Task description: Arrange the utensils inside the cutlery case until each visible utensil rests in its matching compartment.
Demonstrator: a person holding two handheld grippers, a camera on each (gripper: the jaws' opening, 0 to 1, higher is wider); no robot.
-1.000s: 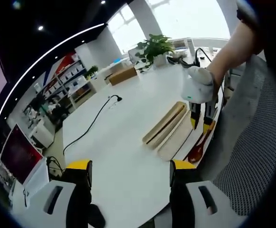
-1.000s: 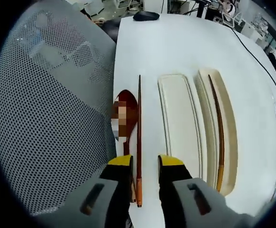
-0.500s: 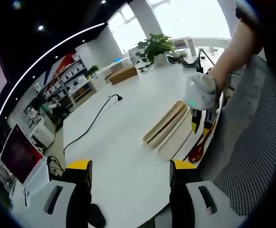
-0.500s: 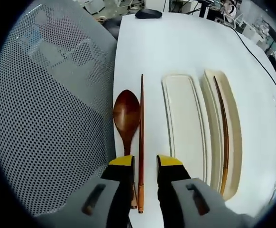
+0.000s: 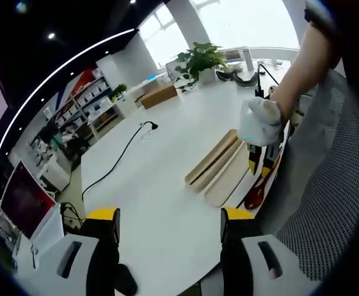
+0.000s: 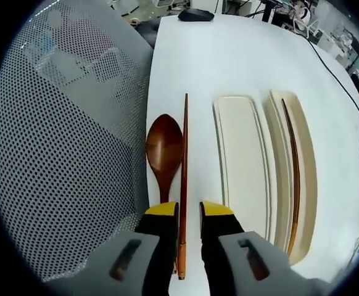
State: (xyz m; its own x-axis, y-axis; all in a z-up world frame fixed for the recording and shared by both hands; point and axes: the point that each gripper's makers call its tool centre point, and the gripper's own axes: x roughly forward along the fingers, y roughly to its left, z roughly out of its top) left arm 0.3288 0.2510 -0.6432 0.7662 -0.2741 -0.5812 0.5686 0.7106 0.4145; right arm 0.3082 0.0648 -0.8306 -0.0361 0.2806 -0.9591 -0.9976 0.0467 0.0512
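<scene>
At the tabletop [image 6: 185,55] edge nearest the mesh chair, the right hand-held gripper [image 6: 189,211] straddles the loose chopstick [image 6: 184,154] beside the wooden spoon [image 6: 163,148], jaws narrowly apart, lined up to pinch it. Its partner chopstick [image 6: 295,179] already lies in the cutlery case [image 6: 241,154]'s far compartment; the left hand-held gripper [image 5: 168,222] waits apart, empty.

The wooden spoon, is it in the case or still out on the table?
Out. The wooden spoon lies on the white table beside a loose chopstick, left of the cutlery case.
</scene>
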